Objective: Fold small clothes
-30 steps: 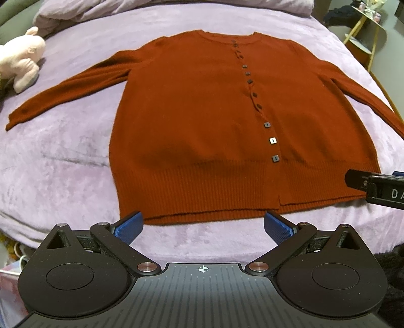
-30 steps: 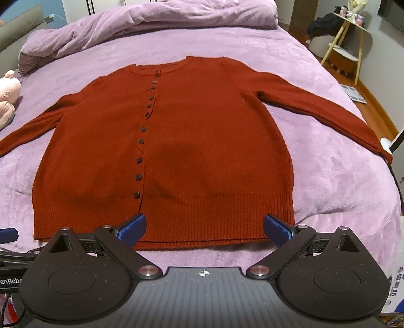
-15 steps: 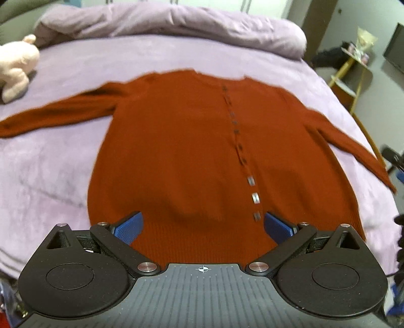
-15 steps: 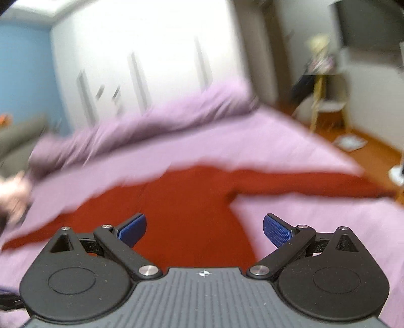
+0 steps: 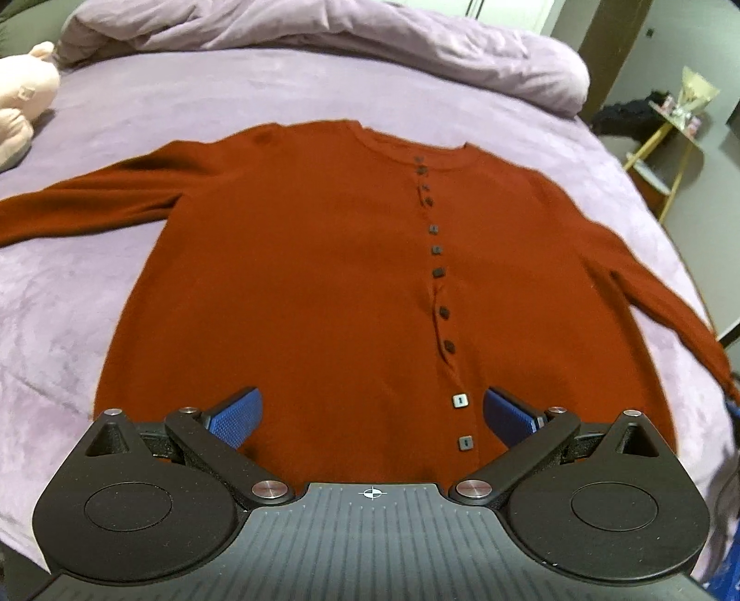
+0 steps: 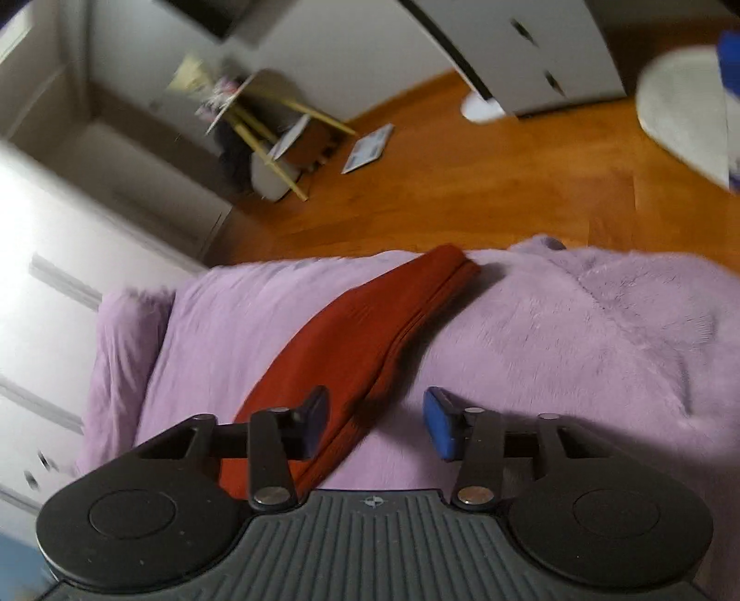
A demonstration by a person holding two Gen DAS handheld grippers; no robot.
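Note:
A rust-red buttoned cardigan (image 5: 323,277) lies flat, face up, on the purple bed cover (image 5: 69,300), both sleeves spread out. My left gripper (image 5: 370,411) hovers open over the lower front near the bottom buttons, with nothing between its blue pads. In the right wrist view the cardigan's right sleeve (image 6: 370,323) runs slantwise toward the bed edge. My right gripper (image 6: 377,407) is rolled on its side low over that sleeve, jaws closing. The sleeve's edge lies between the fingers, and the pads stand apart from it.
A pink plush toy (image 5: 23,106) lies at the far left of the bed. A bunched purple duvet (image 5: 323,41) lines the head end. Past the bed's right edge are the wood floor (image 6: 508,185), a yellow-legged side table (image 5: 670,125) and white wardrobes (image 6: 55,259).
My left gripper has moved forward from the hem over the cardigan's lower front. My right gripper has swung right and rolled, from the hem to the right sleeve, and its jaws have narrowed.

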